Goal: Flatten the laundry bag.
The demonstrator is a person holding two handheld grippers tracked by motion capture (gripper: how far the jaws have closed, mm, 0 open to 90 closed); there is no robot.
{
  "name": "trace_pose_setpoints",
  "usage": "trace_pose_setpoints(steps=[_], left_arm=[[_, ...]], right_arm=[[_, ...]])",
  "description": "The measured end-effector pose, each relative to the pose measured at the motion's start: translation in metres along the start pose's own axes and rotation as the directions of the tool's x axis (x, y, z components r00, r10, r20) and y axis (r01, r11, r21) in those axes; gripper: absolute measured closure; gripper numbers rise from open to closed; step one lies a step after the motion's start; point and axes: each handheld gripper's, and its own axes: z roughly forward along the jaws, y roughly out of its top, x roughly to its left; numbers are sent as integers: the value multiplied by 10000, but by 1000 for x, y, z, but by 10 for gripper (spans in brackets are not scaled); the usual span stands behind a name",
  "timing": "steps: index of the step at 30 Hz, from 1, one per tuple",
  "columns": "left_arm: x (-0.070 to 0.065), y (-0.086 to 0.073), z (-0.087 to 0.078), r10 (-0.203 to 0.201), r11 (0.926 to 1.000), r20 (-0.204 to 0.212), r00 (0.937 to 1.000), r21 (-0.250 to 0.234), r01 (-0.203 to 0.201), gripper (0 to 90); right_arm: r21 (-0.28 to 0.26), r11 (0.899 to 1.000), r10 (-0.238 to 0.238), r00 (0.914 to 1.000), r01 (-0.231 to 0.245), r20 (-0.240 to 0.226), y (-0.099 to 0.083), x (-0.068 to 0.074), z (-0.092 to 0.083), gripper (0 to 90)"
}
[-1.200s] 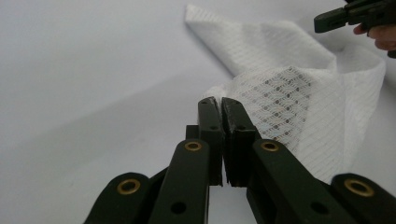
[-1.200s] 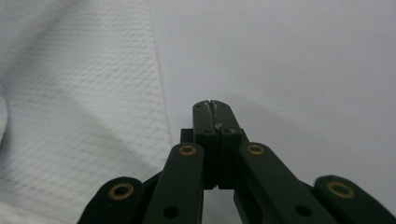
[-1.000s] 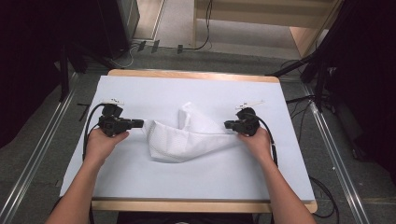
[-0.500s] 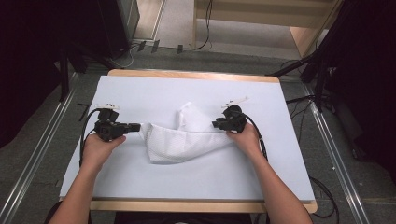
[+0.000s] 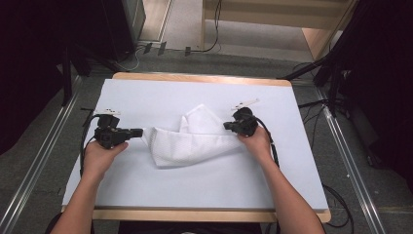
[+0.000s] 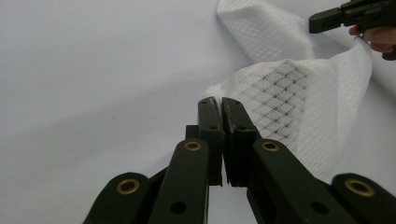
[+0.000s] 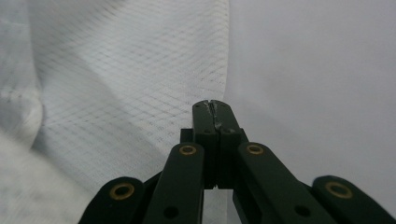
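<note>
now: white mesh-weave cloth (image 5: 192, 139) lies crumpled mid-counter on the pale sheet-covered wooden counter (image 5: 195, 195), one corner folded up toward the far side. left hand-held gripper (image 5: 141, 132) has its jaws pressed together on the cloth's left edge, fabric pinched between them. right hand-held gripper (image 5: 226, 126) has just been closing; its jaws now meet on the cloth's right edge, a sliver of fabric caught at the tips.

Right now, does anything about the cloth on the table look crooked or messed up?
Yes. The white cloth lies crumpled and unevenly folded mid-table, one pointed flap sticking up toward the far edge. The left gripper pinches its left end, and the right gripper is shut at its right edge. No tear or spill shows.
</note>
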Motion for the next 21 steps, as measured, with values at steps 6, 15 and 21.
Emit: trace_pose_setpoints(steps=[6, 15, 21], left_arm=[[1, 1, -9, -84, 9980, -180, 9998, -633, 72, 885], [-21, 2, -6, 505, 9987, 541, 9973, -146, -498, 879], [-27, -12, -7, 466, 9985, 995, 9939, 237, -492, 872]], right_arm=[[-595, 9966, 608, 9968, -577, 522, -6, -22, -23, 900], [-351, 9907, 1338, 9888, -1317, 662, -23, -38, -33, 900], [-919, 9869, 1383, 9886, -1325, 598, -22, -35, -47, 837]])
